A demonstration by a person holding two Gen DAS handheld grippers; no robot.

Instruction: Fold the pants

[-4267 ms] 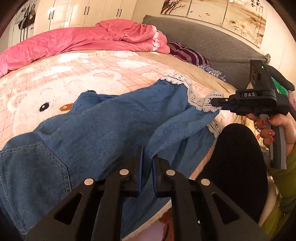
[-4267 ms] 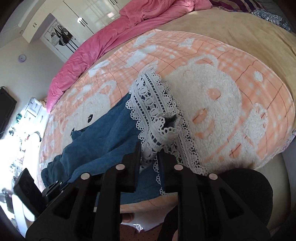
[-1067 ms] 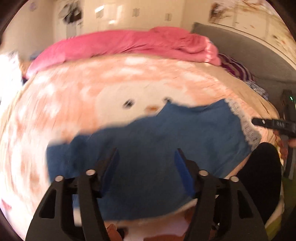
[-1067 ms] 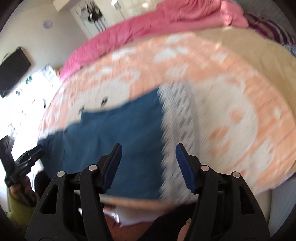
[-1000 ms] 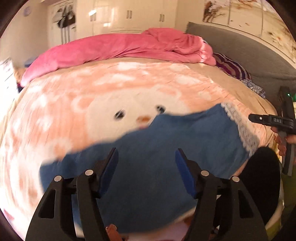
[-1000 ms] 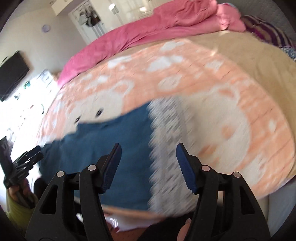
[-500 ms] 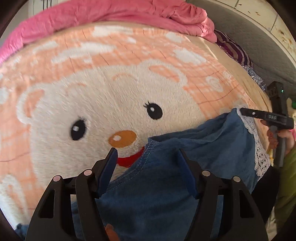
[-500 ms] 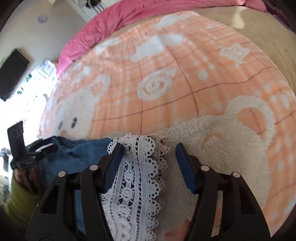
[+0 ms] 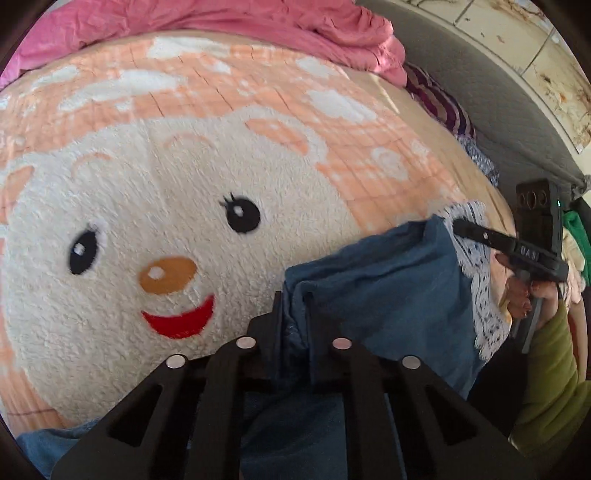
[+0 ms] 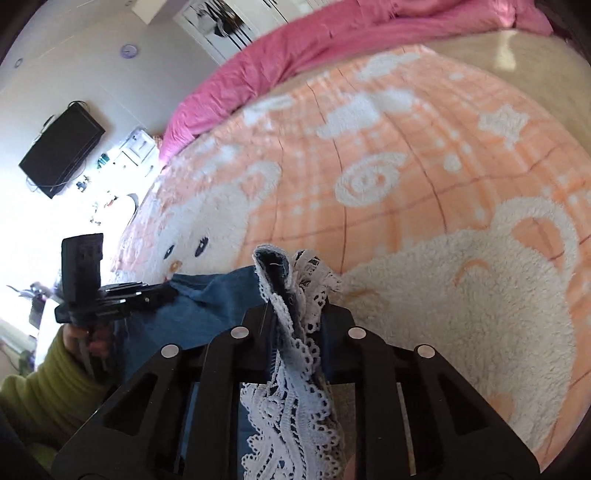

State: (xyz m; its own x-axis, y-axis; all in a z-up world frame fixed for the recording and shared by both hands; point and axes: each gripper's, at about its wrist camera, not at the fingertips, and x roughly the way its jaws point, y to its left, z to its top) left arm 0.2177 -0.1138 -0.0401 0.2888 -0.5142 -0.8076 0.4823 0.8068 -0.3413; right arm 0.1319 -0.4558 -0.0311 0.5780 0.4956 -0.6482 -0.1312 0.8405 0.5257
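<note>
Pants (image 9: 388, 291) lie on the blanket (image 9: 184, 166) at its near edge — left gripper (image 9: 293, 314) at one end, right gripper (image 10: 297, 314) at the lace hem (image 10: 295, 369); duvet (image 9: 221, 22) bunched behind — pillow (image 9: 443, 107) far right.

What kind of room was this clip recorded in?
Most likely a home bedroom. The work goes on atop a bed spread with an orange bear-face blanket, a rumpled pink duvet lies at its far side, and a dark flat screen hangs on the wall.
</note>
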